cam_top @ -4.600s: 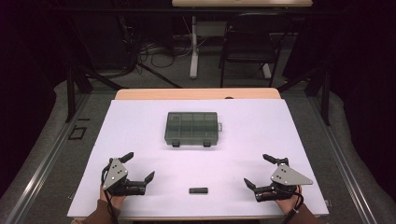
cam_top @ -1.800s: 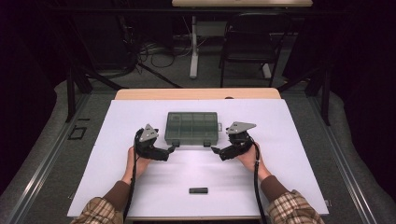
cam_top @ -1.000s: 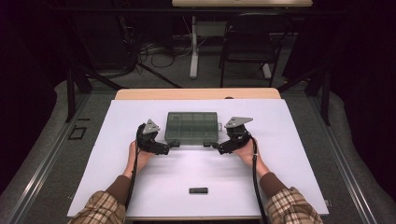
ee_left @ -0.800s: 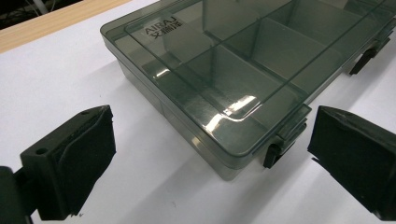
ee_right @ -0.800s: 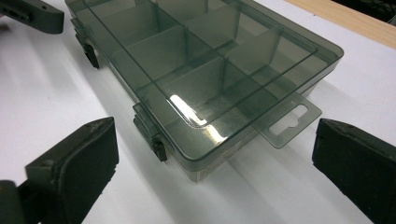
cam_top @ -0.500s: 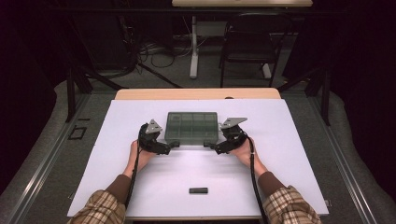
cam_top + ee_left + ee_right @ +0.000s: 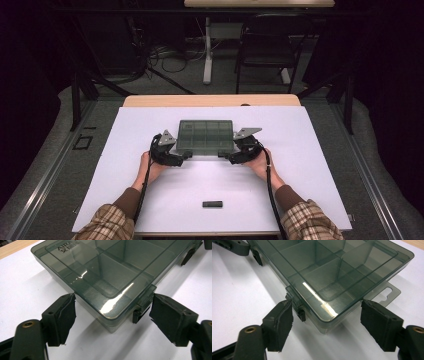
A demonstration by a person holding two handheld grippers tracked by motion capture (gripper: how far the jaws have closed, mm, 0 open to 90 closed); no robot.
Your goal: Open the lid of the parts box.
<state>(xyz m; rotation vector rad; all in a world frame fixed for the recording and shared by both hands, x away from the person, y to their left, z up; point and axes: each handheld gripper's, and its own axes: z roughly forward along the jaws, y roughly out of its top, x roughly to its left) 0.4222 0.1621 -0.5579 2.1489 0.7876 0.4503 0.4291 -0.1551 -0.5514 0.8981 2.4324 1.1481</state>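
Smoky grey plastic, the compartment box (image 7: 205, 136) lay shut on the white worktop (image 7: 310, 165), just above the middle of the high view. My left gripper (image 7: 182, 156) sat at its lower left corner and my right gripper (image 7: 226, 157) at its lower right. In the left gripper view that corner stood between my fingers (image 7: 62, 320), which had just been closing in; the far pad was at a latch (image 7: 142, 307), the near one just short of the wall. My right fingers (image 7: 280, 325) had been narrowing too, one beside the other latch (image 7: 298, 310), not yet pressing. A small black block (image 7: 212, 204) lay near the bottom edge
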